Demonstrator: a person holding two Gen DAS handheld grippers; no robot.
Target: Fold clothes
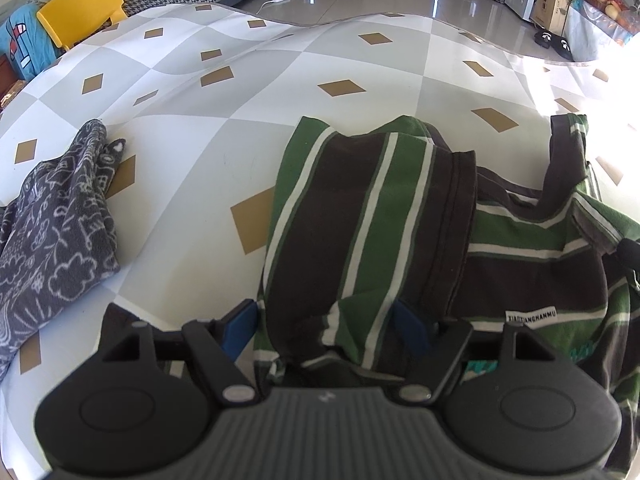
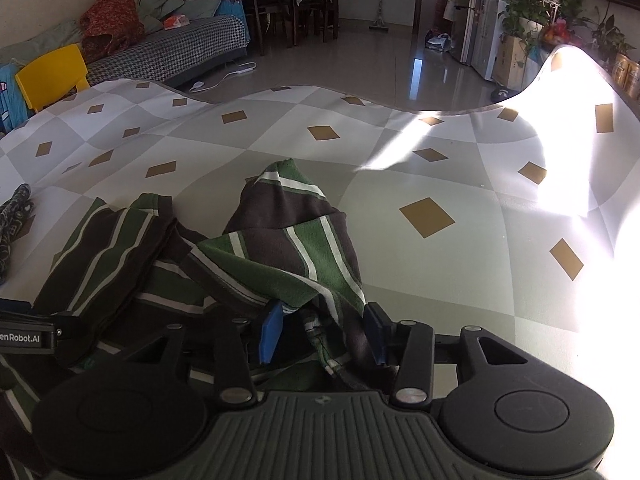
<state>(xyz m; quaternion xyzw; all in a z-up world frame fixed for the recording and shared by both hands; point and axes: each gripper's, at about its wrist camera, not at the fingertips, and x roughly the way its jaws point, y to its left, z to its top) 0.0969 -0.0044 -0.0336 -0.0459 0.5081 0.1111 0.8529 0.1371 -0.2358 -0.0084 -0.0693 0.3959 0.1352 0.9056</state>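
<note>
A green, brown and white striped shirt [image 1: 372,216] lies bunched on the checked mat [image 1: 224,120]. One sleeve drapes between the blue pads of my left gripper [image 1: 326,330], whose jaws stand wide apart around the cloth. In the right wrist view the same shirt [image 2: 280,248] is heaped, and a fold of it hangs between the blue pads of my right gripper [image 2: 324,332], also wide apart. The left gripper's body [image 2: 28,336] shows at the left edge of the right wrist view.
A grey patterned garment [image 1: 56,224] lies on the mat to the left. A yellow chair [image 1: 80,8] and a sofa [image 2: 168,52] stand beyond the mat's far edge. Strong sunlight washes out the mat's right side [image 2: 600,184].
</note>
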